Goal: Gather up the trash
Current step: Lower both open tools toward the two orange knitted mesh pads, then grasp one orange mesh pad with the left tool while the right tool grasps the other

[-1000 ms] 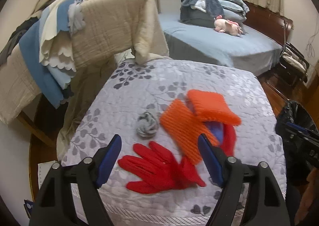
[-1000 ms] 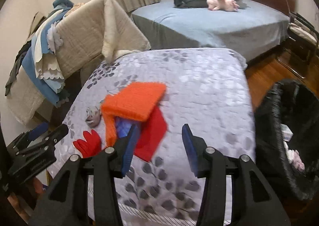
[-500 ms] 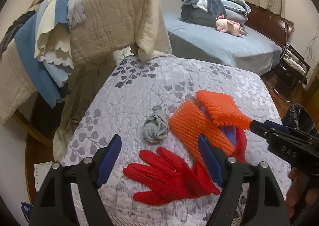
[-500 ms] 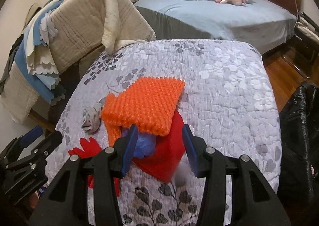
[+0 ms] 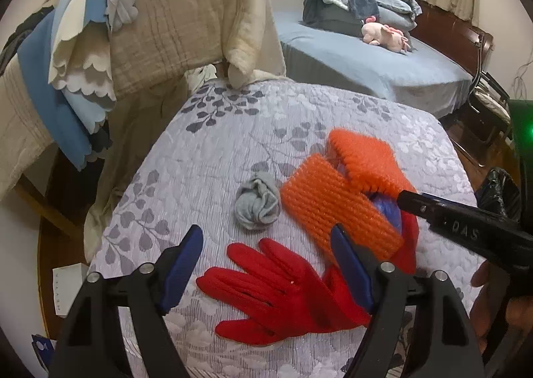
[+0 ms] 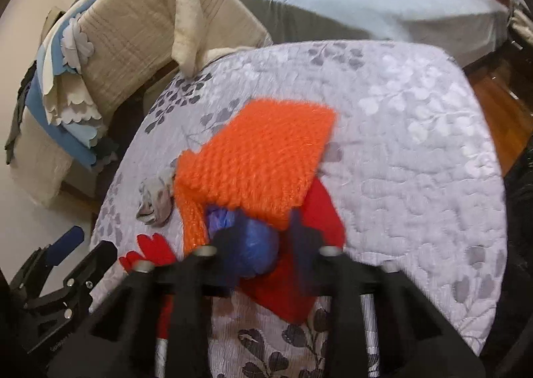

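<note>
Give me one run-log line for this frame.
left gripper: open over red glove | right gripper: closing around blue wad under orange knit

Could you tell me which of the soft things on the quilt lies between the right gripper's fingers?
The crumpled blue bag, tucked under the orange knit; the red glove and grey sock ball lie apart from the right gripper.

Soft indoor light, heavy fisheye bend, black corners.
Left view is sharp; right view is smeared, its gripper [image 6: 263,238] and scarf [image 6: 256,158] blurred. A green glow [image 5: 528,129] flares at the left view's right edge.
</note>
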Available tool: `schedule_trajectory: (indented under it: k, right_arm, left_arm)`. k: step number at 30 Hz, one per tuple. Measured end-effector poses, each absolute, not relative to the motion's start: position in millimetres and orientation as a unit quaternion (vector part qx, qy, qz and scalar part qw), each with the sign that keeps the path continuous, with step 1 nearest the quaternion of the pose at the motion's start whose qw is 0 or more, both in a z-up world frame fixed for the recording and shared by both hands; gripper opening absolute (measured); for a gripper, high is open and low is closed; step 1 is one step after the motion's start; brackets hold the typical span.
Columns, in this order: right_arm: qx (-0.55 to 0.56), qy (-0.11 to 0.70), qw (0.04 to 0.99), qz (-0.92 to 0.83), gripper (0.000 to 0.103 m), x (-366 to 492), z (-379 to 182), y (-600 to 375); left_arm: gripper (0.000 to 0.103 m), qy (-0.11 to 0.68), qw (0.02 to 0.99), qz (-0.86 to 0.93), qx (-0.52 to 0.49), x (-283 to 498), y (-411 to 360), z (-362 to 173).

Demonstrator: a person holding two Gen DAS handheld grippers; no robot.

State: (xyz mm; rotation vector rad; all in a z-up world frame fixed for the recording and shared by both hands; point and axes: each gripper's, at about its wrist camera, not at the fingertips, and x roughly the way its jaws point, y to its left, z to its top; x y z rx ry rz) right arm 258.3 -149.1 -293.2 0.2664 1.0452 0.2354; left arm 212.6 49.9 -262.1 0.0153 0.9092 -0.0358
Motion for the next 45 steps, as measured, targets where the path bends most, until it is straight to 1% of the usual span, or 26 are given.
schedule_trajectory:
  k: [1, 2, 12, 16, 19, 21, 22, 23, 26, 27, 28, 31, 37, 38, 40, 42, 45]
  right_arm:
    - [0.124, 0.495, 0.852, 0.115, 0.009, 258, -293, -149]
    - [0.121, 0.495, 0.852, 0.119, 0.006, 258, -291, -149]
    - [0.108, 0.466, 0.872, 0.102, 0.004, 244, -271, -176]
    - [0.104, 0.48, 0.867, 0.089, 0.005, 236, -279, -191]
    - [0.1, 0.495, 0.858, 0.091, 0.01, 231, -289, -194]
    - [0.104, 0.49, 0.86, 0.092, 0.016, 226, -288, -197]
    - [0.108, 0.484, 0.864, 0.09, 0.027, 223, -284, -199]
    - [0.111, 0.478, 0.867, 0.088, 0.033, 221, -281, -200]
    - [0.116, 0.46, 0.876, 0.088, 0.036, 220, -272, -202]
    - [0.116, 0.458, 0.877, 0.083, 0.039, 222, -271, -202]
    - [0.118, 0.458, 0.877, 0.08, 0.044, 225, -271, -201]
    - [0.128, 0.468, 0.872, 0.073, 0.046, 238, -283, -197]
    - [0.143, 0.514, 0.841, 0.084, 0.045, 261, -325, -184]
    - [0.142, 0.518, 0.839, 0.086, 0.042, 261, -329, -183]
    - [0.139, 0.52, 0.838, 0.089, 0.042, 261, -334, -181]
    - [0.136, 0.52, 0.839, 0.092, 0.038, 260, -336, -181]
    - [0.117, 0.518, 0.842, 0.097, 0.03, 260, -335, -176]
  left_arm:
    - [0.077, 0.44, 0.898, -0.017, 0.008, 212, 50, -263]
    - [0.077, 0.44, 0.898, -0.018, 0.009, 212, 50, -263]
    - [0.077, 0.442, 0.896, -0.033, -0.004, 210, 42, -260]
    - [0.078, 0.443, 0.895, -0.049, -0.003, 207, 28, -260]
    - [0.078, 0.446, 0.893, -0.057, 0.004, 204, 16, -264]
    - [0.078, 0.447, 0.892, -0.058, 0.006, 203, 14, -265]
    - [0.078, 0.448, 0.892, -0.057, 0.005, 203, 13, -265]
    - [0.078, 0.448, 0.892, -0.057, 0.004, 203, 14, -265]
    - [0.078, 0.447, 0.893, -0.055, 0.008, 204, 13, -265]
    - [0.077, 0.446, 0.893, -0.056, 0.008, 205, 13, -264]
    - [0.077, 0.446, 0.893, -0.056, 0.009, 206, 12, -265]
    - [0.077, 0.447, 0.893, -0.058, 0.009, 208, 10, -266]
    - [0.077, 0.452, 0.89, -0.06, 0.008, 211, 9, -271]
    - [0.077, 0.453, 0.889, -0.058, 0.007, 212, 11, -272]
    - [0.077, 0.455, 0.889, -0.056, 0.007, 212, 14, -273]
    - [0.077, 0.457, 0.888, -0.055, 0.007, 213, 16, -275]
    - [0.077, 0.461, 0.886, -0.056, 0.007, 214, 17, -278]
